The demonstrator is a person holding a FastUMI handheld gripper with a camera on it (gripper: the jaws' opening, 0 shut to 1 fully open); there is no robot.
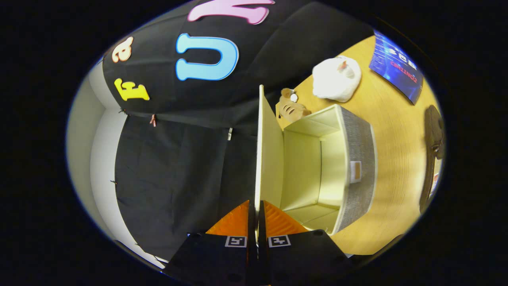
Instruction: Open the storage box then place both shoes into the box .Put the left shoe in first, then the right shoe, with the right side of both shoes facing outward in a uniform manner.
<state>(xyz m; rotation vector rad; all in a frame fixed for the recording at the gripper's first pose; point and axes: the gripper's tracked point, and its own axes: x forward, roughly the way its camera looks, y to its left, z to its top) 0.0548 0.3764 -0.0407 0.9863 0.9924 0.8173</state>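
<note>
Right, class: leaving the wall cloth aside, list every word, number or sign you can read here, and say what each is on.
Blue sheet beyond the storage box: white and red print, too blurred to read.
Tag on the box front: no writing legible.
Claw, shut on the lid: square coded markers, no words.

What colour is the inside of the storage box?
Pale cream, in the gripper view; the storage box is grey fabric outside. The gripper is shut on its lid.
</note>
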